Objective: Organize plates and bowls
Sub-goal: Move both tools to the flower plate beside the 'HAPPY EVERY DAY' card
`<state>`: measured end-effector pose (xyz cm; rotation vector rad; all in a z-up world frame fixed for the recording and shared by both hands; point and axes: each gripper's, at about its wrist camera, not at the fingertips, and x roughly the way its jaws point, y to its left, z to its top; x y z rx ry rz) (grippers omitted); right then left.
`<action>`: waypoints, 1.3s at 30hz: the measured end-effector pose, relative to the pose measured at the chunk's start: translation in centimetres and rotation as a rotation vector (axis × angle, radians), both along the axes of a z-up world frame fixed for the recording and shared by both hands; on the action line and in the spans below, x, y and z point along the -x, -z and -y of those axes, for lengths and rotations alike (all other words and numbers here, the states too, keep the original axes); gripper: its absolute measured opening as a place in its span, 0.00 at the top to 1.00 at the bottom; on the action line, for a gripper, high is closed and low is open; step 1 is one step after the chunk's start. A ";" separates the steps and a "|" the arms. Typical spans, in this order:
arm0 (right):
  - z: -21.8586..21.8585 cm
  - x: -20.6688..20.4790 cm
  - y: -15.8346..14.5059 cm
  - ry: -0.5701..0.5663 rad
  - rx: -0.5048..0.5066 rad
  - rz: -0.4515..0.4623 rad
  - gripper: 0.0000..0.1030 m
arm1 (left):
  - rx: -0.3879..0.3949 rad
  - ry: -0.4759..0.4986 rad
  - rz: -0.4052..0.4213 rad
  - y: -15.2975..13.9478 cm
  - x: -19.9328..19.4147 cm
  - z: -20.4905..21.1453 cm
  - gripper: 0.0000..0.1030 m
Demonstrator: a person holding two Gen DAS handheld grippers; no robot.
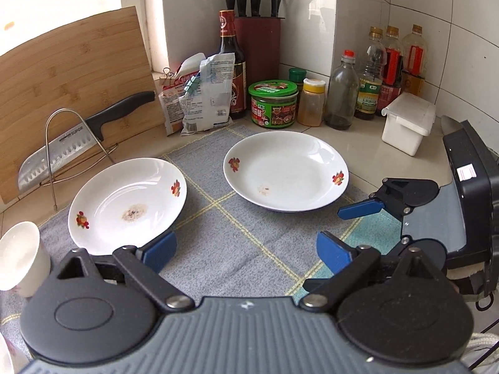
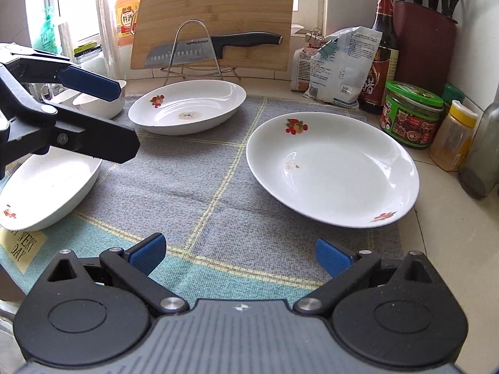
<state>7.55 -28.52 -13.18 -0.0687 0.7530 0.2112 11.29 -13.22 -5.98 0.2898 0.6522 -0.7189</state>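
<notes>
Both the left gripper (image 1: 246, 251) and the right gripper (image 2: 238, 257) had their fingers apart, holding nothing, above the grey cloth (image 2: 193, 184). Three plates sat on that cloth: a near-right plate (image 2: 332, 171), a far plate (image 2: 187, 107) and a left plate (image 2: 50, 190). Bowls (image 2: 106, 101), possibly two, stood at its far-left corner.

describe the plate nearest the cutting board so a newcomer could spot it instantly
Start at the bamboo cutting board leaning against the back wall, with a knife on a wire stand in front of it. Directly before that stand, at the far edge of the grey checked mat, sits a white deep plate. Unlike the plate by the green jar, it has a larger brownish residue patch at its centre.
</notes>
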 end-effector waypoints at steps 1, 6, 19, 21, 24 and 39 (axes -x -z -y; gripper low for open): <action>-0.4 0.0 -0.1 -0.001 -0.003 -0.001 0.00 | 0.002 -0.001 -0.001 0.1 0.3 -0.5 0.07; -2.5 0.1 0.0 -0.022 -0.009 -0.021 0.00 | 0.024 -0.024 -0.010 0.4 1.2 -3.4 0.07; -9.3 0.9 1.0 0.019 -0.020 -0.102 0.00 | 0.066 -0.096 -0.025 0.9 4.3 -14.8 0.07; -10.0 1.2 0.5 0.028 -0.024 -0.094 0.00 | 0.053 -0.104 -0.020 1.2 4.8 -16.4 0.06; -10.9 1.4 -0.2 0.053 -0.009 -0.080 0.00 | 0.033 -0.105 -0.026 2.0 5.2 -18.3 0.06; -16.3 2.4 -1.3 0.024 -0.101 -0.126 0.00 | -0.049 -0.075 -0.118 7.7 5.2 -22.9 0.07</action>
